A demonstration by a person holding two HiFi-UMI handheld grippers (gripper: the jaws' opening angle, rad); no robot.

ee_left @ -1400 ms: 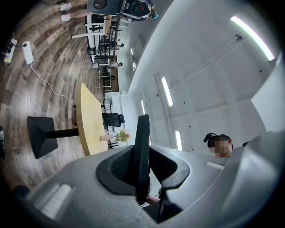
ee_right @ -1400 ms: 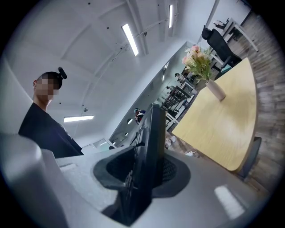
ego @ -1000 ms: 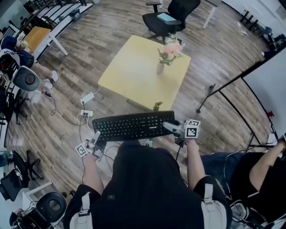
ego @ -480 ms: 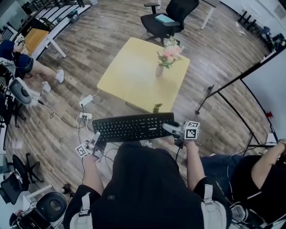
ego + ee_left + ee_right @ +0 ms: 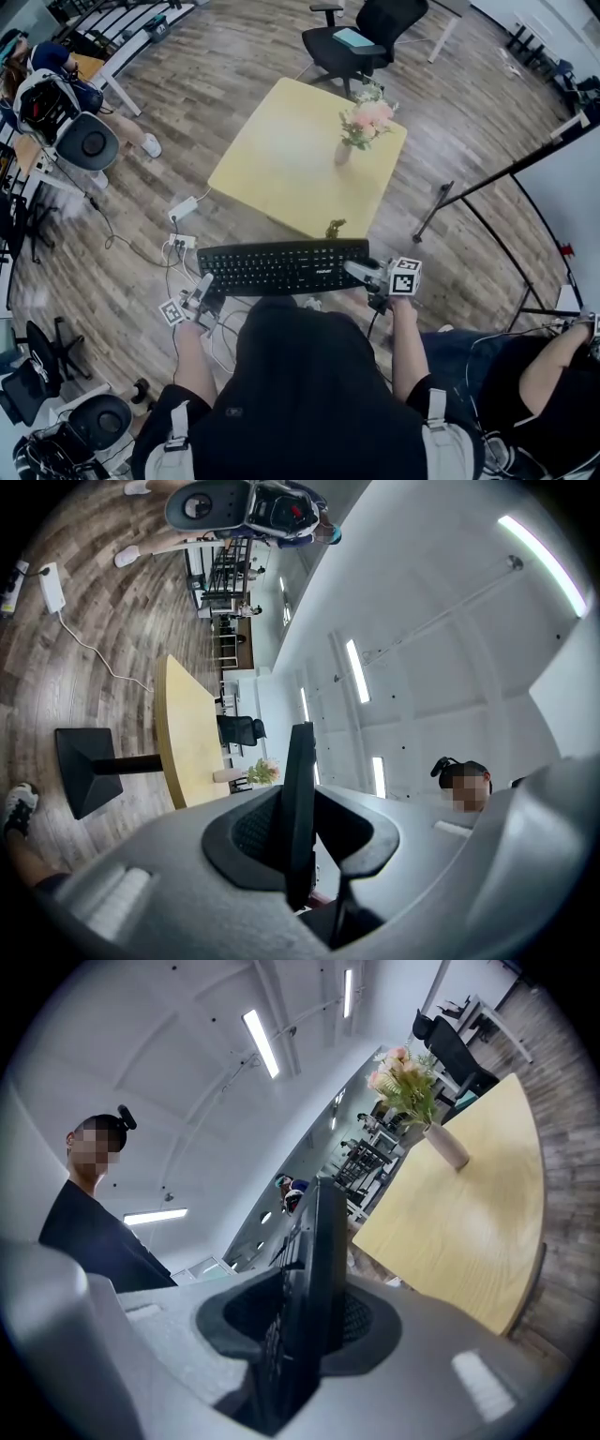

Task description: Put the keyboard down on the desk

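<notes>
Presently your left gripper [image 5: 202, 289] and right gripper [image 5: 358, 271] clamp the keyboard [image 5: 281, 266] ends; overreaching toward twelve o'clock risks toppling the vase [image 5: 343, 153].

Desk [image 5: 272, 159] top bare across near, left and middle parts; vase of flowers [image 5: 360, 127] upright near its far right corner; small dark object [image 5: 332, 227] at near edge, just beyond keyboard [image 5: 281, 265]; office chair [image 5: 361, 42] past far side; black stand [image 5: 436, 208] right of desk; power strips [image 5: 184, 204] on floor [image 5: 234, 56] left; seated person [image 5: 534, 375] close at right.
</notes>
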